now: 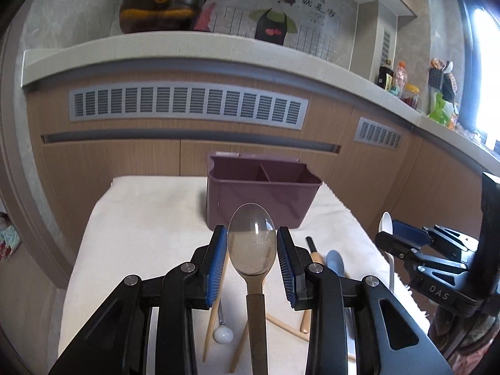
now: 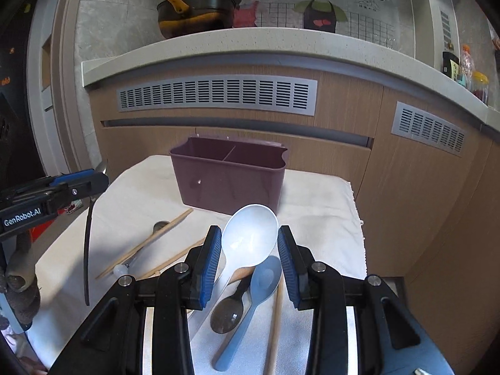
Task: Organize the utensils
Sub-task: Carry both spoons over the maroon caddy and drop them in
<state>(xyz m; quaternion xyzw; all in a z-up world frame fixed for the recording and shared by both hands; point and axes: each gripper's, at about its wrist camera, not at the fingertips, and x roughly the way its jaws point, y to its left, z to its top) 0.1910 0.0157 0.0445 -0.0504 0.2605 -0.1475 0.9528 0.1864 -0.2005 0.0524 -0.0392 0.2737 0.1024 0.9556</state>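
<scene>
A purple two-compartment utensil caddy (image 1: 275,187) (image 2: 231,178) stands at the far side of a white cloth. My left gripper (image 1: 252,247) is shut on a metal spoon (image 1: 252,240), held above the cloth with its bowl pointing at the caddy. My right gripper (image 2: 250,240) is shut on a white plastic spoon (image 2: 250,234), also lifted. On the cloth lie a light blue spoon (image 2: 262,281), a dark metal spoon (image 2: 226,314), wooden chopsticks (image 2: 147,242) and a white-tipped utensil (image 1: 223,332).
The white cloth (image 1: 140,234) covers a small table in front of wooden cabinets with grey vents (image 1: 187,104). A counter above holds a dark pot (image 2: 193,12) and, at the right, bottles and jars (image 1: 403,84). The cloth's right edge (image 2: 356,218) drops off.
</scene>
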